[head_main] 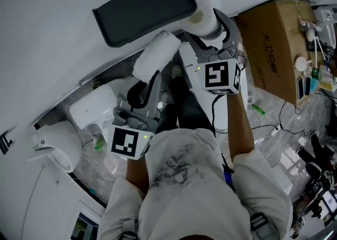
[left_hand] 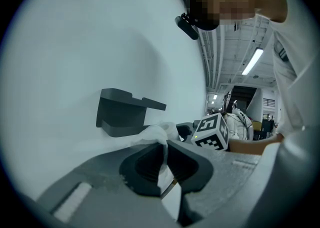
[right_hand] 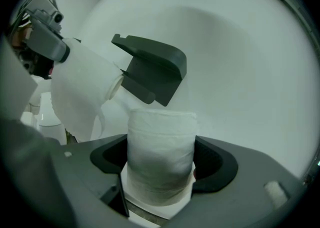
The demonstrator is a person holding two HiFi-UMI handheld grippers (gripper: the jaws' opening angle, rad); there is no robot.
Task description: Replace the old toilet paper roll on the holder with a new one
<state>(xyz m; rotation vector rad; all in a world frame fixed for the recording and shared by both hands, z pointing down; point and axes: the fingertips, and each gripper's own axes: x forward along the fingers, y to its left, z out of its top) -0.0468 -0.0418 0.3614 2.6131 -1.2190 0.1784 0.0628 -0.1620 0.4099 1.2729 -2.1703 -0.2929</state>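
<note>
Two rolls are off the holder (head_main: 145, 7), which looks bare. Your left tongs (left_hand: 164, 159) are pinched almost shut on the paper of the first roll (head_main: 158, 55), just below the holder. Your right tongs (right_hand: 161, 172) clamp wide around the second roll (right_hand: 160, 137), just beside the holder. Removal seems done and seating the new roll remains, though I can't tell which roll is new.

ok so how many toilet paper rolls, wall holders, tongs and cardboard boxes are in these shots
toilet paper rolls: 2, the left roll and the right roll
wall holder: 1
tongs: 2, left tongs and right tongs
cardboard box: 1
total: 6
</note>
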